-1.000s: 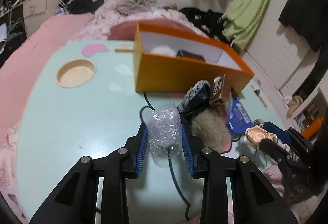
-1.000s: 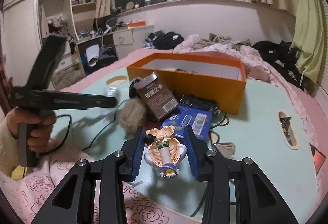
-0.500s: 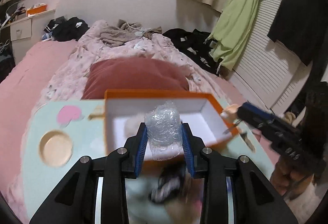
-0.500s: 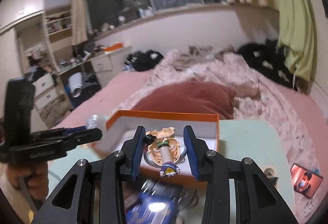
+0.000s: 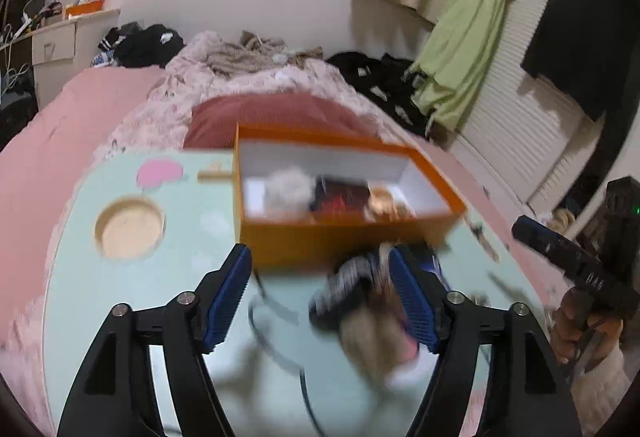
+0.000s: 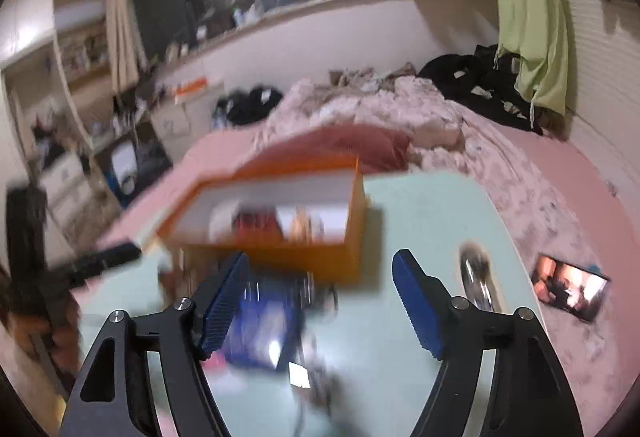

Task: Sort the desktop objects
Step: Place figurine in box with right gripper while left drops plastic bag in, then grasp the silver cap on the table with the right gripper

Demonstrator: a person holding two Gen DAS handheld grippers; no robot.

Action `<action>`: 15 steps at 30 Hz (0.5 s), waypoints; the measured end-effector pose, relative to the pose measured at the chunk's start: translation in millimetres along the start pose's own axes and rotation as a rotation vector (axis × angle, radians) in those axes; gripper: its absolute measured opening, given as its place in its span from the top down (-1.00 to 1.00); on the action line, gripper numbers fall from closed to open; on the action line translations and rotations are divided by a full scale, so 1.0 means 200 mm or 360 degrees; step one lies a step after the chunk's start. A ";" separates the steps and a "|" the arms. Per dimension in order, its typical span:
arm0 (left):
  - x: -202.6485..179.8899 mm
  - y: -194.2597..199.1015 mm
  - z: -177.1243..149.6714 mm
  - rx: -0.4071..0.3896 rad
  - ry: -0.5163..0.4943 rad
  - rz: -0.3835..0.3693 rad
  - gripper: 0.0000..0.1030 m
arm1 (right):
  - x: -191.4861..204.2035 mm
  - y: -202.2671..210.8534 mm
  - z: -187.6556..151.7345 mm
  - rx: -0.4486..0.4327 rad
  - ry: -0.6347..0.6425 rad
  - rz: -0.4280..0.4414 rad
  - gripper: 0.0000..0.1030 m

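Note:
An orange box (image 5: 344, 237) stands on the pale green table (image 5: 132, 297); it also shows in the right wrist view (image 6: 308, 257). Inside lie a pale fluffy lump (image 5: 289, 190), a dark red-black item (image 5: 338, 197) and the tan figurine (image 5: 384, 202). My left gripper (image 5: 322, 293) is open and empty in front of the box, above a blurred dark slipper-like item (image 5: 344, 293) and a tan furry ball (image 5: 372, 337). My right gripper (image 6: 320, 297) is open and empty, above a blue packet (image 6: 260, 329). Both views are motion-blurred.
A round recess (image 5: 130, 227) sits in the table's left part. A black cable (image 5: 276, 341) runs across the front. The other hand-held gripper (image 5: 576, 269) shows at the right. A bed with pink covers (image 5: 60, 117) lies behind. A photo card (image 6: 570, 291) lies right.
Both grippers have opened and let go: the bubble-wrap bundle and the figurine are out of the jaws, the figurine now lying in the orange box. Both grippers have pulled back toward the table's front.

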State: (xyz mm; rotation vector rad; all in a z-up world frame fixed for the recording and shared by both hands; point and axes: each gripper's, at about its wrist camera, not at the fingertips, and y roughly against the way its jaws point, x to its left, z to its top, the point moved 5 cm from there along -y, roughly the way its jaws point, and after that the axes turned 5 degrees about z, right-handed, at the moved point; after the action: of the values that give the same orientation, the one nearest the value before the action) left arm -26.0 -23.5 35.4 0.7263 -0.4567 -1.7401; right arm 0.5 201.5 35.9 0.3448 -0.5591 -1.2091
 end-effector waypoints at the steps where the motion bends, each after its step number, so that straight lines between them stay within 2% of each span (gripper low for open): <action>1: -0.01 0.02 -0.06 0.0034 -0.0015 0.0017 -0.58 | 0.03 0.01 -0.07 0.0034 0.0055 -0.0034 -0.53; 5: -0.08 0.00 -0.25 0.0186 -0.0099 0.0089 -0.58 | 0.12 0.01 -0.33 0.0183 0.0196 -0.0110 -0.59; 9: -0.10 -0.09 -0.38 0.0345 -0.0149 0.0187 -0.59 | 0.08 -0.08 -0.47 0.0322 0.0130 -0.0151 -0.62; 10: -0.11 -0.09 -0.38 0.0321 -0.0178 0.0236 -0.60 | 0.07 -0.10 -0.48 0.0353 0.0120 -0.0166 -0.65; 12: -0.12 -0.10 -0.39 0.0327 -0.0209 0.0291 -0.64 | 0.06 -0.12 -0.49 0.0352 0.0145 -0.0228 -0.98; 13: -0.13 -0.11 -0.40 0.0331 -0.0244 0.0343 -0.76 | 0.06 -0.13 -0.50 0.0361 0.0142 -0.0223 -1.00; 14: -0.14 -0.13 -0.41 0.0347 -0.0277 0.0389 -1.00 | 0.06 -0.14 -0.49 0.0362 0.0150 -0.0222 -1.00; 15: -0.15 -0.13 -0.42 0.0350 -0.0287 0.0386 -0.99 | 0.06 -0.14 -0.50 0.0362 0.0151 -0.0216 -1.00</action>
State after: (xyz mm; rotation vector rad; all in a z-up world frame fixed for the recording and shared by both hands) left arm 16.2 17.7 -35.7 0.6401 -0.8357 -1.5466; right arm 38.5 177.7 -57.3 0.6385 -0.5997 -1.2550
